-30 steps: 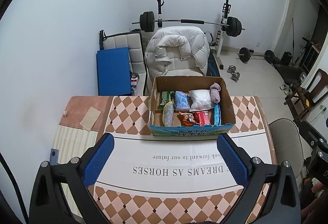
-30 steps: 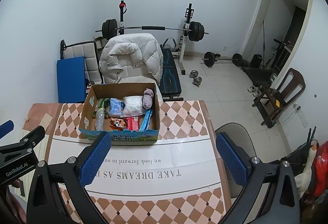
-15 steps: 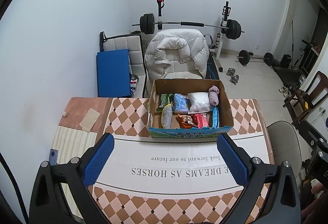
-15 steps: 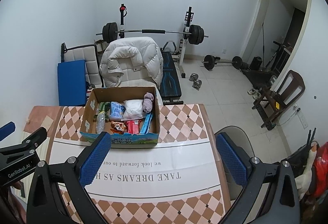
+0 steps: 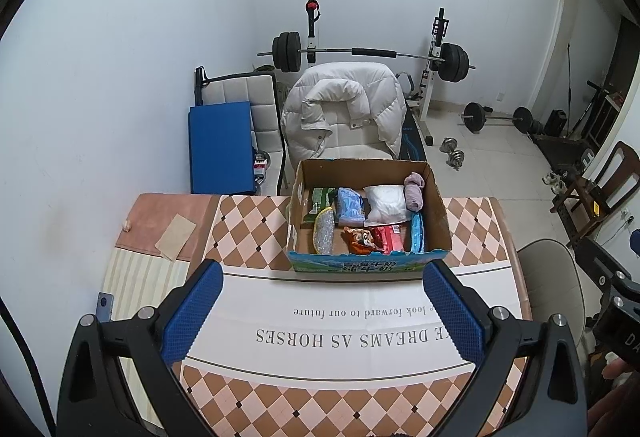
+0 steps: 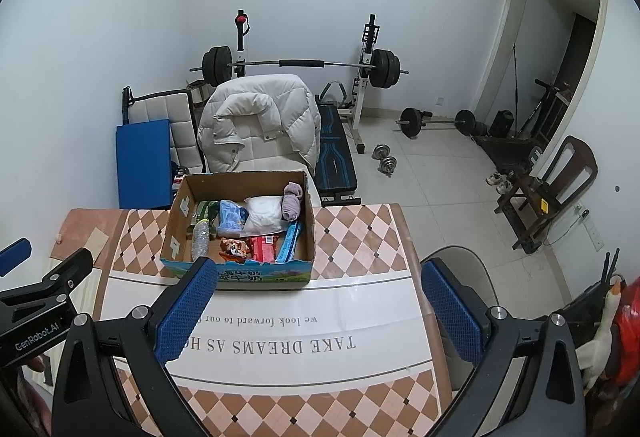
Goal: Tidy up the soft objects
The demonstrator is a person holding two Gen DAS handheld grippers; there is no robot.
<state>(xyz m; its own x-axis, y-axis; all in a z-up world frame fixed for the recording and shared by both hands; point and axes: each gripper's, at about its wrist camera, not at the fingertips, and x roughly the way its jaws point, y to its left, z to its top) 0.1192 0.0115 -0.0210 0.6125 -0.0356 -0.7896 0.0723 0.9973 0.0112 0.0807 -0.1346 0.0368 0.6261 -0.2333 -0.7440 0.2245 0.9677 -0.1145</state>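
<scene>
Both grippers, left gripper (image 5: 320, 311) and right gripper (image 6: 316, 311), hover spread wide and empty; soft packets (image 5: 362, 217) lie inside the far cardboard box (image 5: 438, 213).

Printed upside down on white tablecloth band (image 6: 280, 333), just before box (image 6: 240, 273): "TAKE DREAMS AS HORSES", partly hidden in each view. Smaller line between that and box: "we look forward to our future". On left gripper (image 6: 36, 331) body, far left of box: "GenRobot.AI". On box front, Chinese characters, too small to read.
</scene>
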